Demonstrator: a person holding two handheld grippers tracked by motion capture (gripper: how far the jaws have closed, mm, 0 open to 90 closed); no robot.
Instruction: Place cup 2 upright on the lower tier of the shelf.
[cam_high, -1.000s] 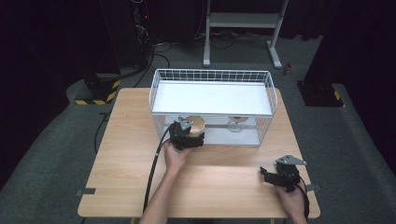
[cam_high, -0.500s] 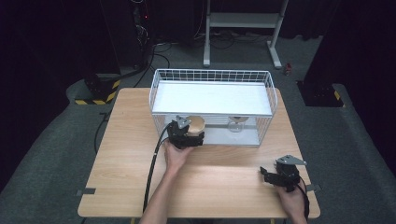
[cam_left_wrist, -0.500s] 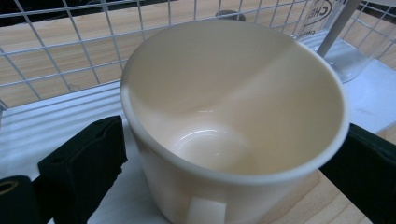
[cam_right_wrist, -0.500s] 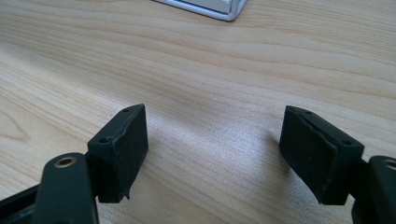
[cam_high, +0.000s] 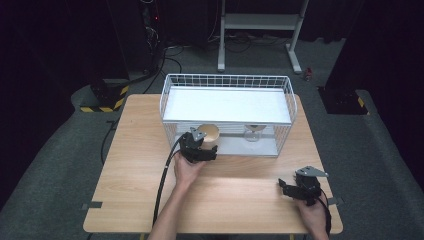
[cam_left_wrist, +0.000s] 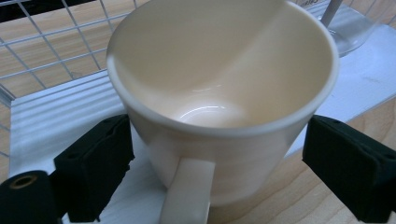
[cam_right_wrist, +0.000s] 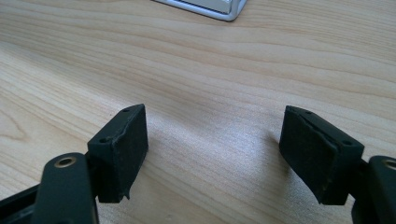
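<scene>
Two grippers in service, one cup (cam_left_wrist: 219, 93) as the workpiece.

Step in hand, as judged: grasp of the cup, not yet complete.

- Cup position: upright on the lower white shelf of the wire basket (cam_high: 227, 80), at the front edge, just at 12 o'clock of the left gripper (cam_high: 206, 148) in the high view. Handle (cam_left_wrist: 189, 191) at 6 o'clock in the left gripper view, pointing back between the jaws.
- Left gripper state: spread, jaws astride the cup body, having just been closing with the cup between them. Pads (cam_left_wrist: 95, 168) not clamped: near-side pad at or almost at the wall at 8 o'clock, opposite pad at 4 o'clock clear of it by a visible gap.
- Right gripper (cam_right_wrist: 215, 149) state: spread, nothing between the jaws, resting low over bare table (cam_high: 130, 165) at 4 o'clock of the left gripper, well apart from the basket.
- Neighbouring item: stemmed glass (cam_high: 253, 134) on the same shelf, at 3 o'clock of the cup, near but not touching.

Next move, as judged:

1. Close both pads evenly onto the cup wall, either side of the handle.
2. Confirm a firm pinch before any lift; smooth glazed wall, likely to slip.
3. Keep travel away from 3 o'clock to avoid the glass, and clear of the wire above the shelf.
</scene>
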